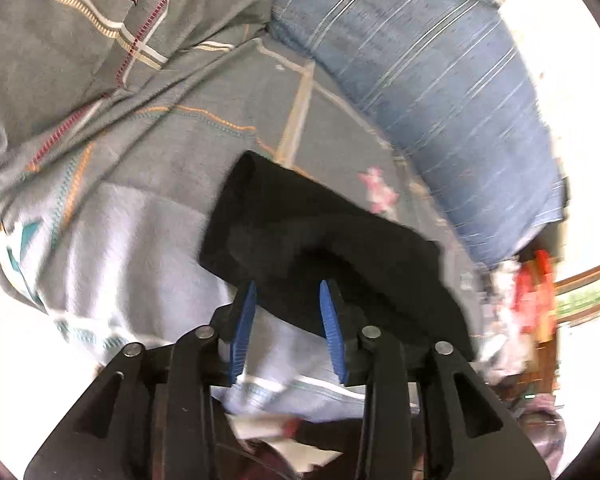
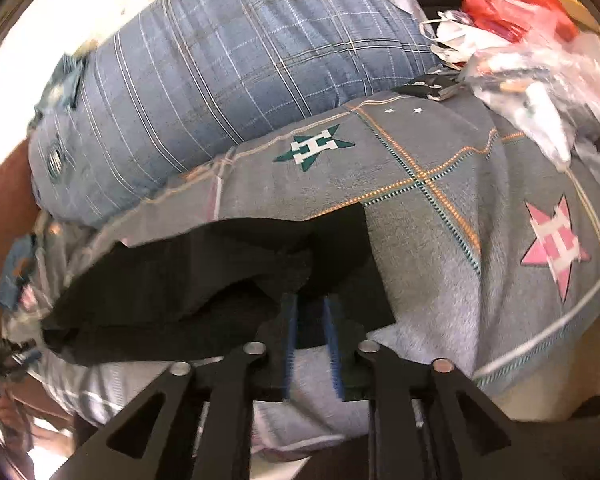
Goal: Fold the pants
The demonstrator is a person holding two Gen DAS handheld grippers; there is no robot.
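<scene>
The black pants (image 1: 324,240) lie folded in a bundle on a grey patterned blanket (image 1: 140,120). My left gripper (image 1: 288,292) is open, its blue-padded fingers (image 1: 244,320) straddling the near edge of the pants. In the right wrist view the pants (image 2: 204,272) stretch to the left across the blanket (image 2: 440,240). My right gripper (image 2: 310,304) has its blue pads close together with black fabric between their tips.
A blue plaid pillow (image 1: 440,80) lies behind the pants, also in the right wrist view (image 2: 228,68). Red and white plastic bags (image 2: 520,28) are piled at the blanket's far right. A wooden bed frame (image 2: 8,184) shows at the left.
</scene>
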